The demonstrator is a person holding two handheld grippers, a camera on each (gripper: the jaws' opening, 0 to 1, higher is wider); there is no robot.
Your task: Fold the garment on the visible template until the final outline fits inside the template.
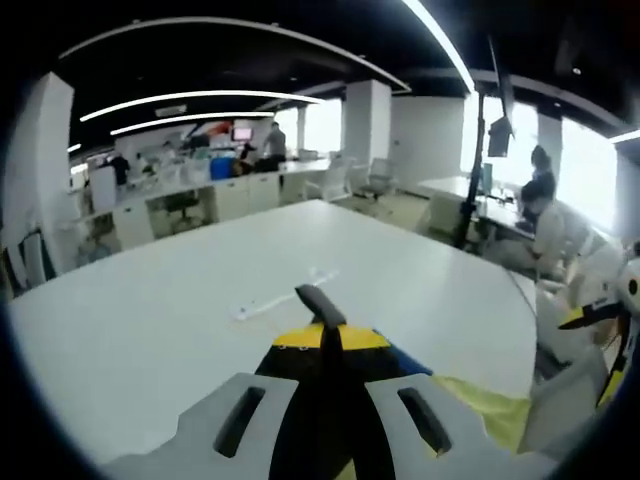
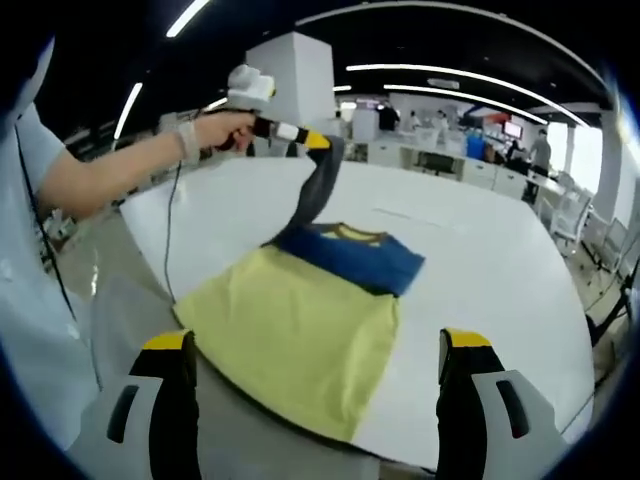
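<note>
I see the yellow-and-blue garment [image 2: 310, 320] flat on the table [image 2: 480, 250]; my left gripper [image 2: 322, 150] pinches its grey sleeve [image 2: 315, 195] aloft, my right gripper [image 2: 315, 385] gapes empty

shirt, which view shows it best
The right gripper view: the whole shirt lies spread on the table, one corner lifted by the left gripper. The left gripper view catches just bits behind its jaws.

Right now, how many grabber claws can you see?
2. The left gripper is up above the table, pinching a grey sleeve of the shirt. The right gripper is open near the shirt's yellow end.
</note>
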